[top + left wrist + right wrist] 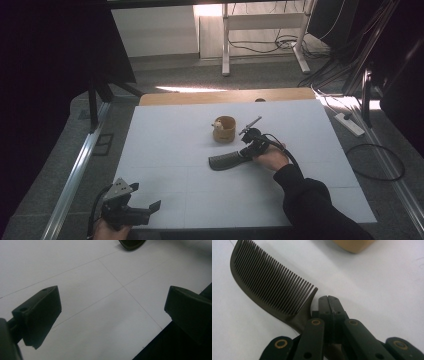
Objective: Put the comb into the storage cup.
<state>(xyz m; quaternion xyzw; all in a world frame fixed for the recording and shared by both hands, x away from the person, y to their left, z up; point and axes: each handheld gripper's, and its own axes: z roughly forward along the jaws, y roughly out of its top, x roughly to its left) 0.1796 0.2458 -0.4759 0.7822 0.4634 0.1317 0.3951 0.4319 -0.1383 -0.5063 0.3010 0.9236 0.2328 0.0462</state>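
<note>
1. The right claw (248, 150) rests low on the white worktop (170, 150), near its middle, with the person's hand (272, 159) around its body and a cable looping off behind it.
2. Its jaws are closed together: in the right gripper view the two tips of the right claw (329, 303) meet with no gap between them.
3. A dark comb (225, 161) lies flat on the worktop, its toothed end pointing away from the hand.
4. In the right gripper view the comb (269, 287) sits just to one side of the closed tips. Its handle runs down under the claw's linkage; whether it is gripped there I cannot tell.
5. A small round wooden cup (224, 129) stands just beyond the right claw, apart from the comb.
6. The left claw (142, 210) is at the near left corner of the worktop, well apart from the comb.
7. In the left gripper view its jaws stand wide with bare worktop between them, and the left claw (112, 315) holds nothing.
</note>
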